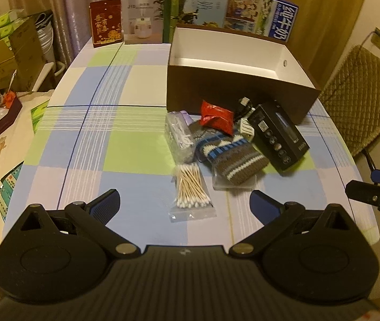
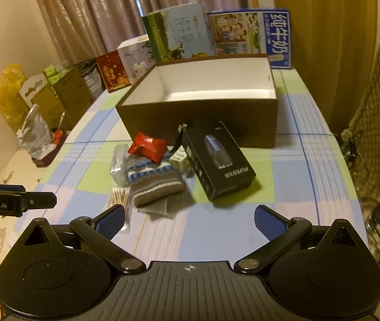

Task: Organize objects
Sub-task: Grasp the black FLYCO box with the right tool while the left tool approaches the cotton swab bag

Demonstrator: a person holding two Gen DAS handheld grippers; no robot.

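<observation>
A brown open box [image 1: 232, 91] [image 2: 203, 117] with a white inside stands on the checked tablecloth. In front of it lies a small pile: a bag of cotton swabs [image 1: 192, 189] [image 2: 120, 198], a striped knit sock [image 1: 230, 155] [image 2: 155, 179], a red packet [image 1: 216, 116] [image 2: 148, 147], a black product box [image 1: 279, 136] [image 2: 218, 160], a clear packet [image 1: 178, 136] and a black cable [image 1: 244, 107]. My left gripper [image 1: 184, 204] is open just short of the swabs. My right gripper [image 2: 190, 220] is open, short of the black box and sock.
Upright cartons [image 1: 259, 13] [image 2: 248, 37] line the table's far edge behind the brown box. A quilted chair [image 1: 363, 101] stands off the right edge. Boxes and clutter [image 1: 8, 53] sit on the left. The other gripper [image 1: 377, 192] [image 2: 13, 200] shows at each view's side.
</observation>
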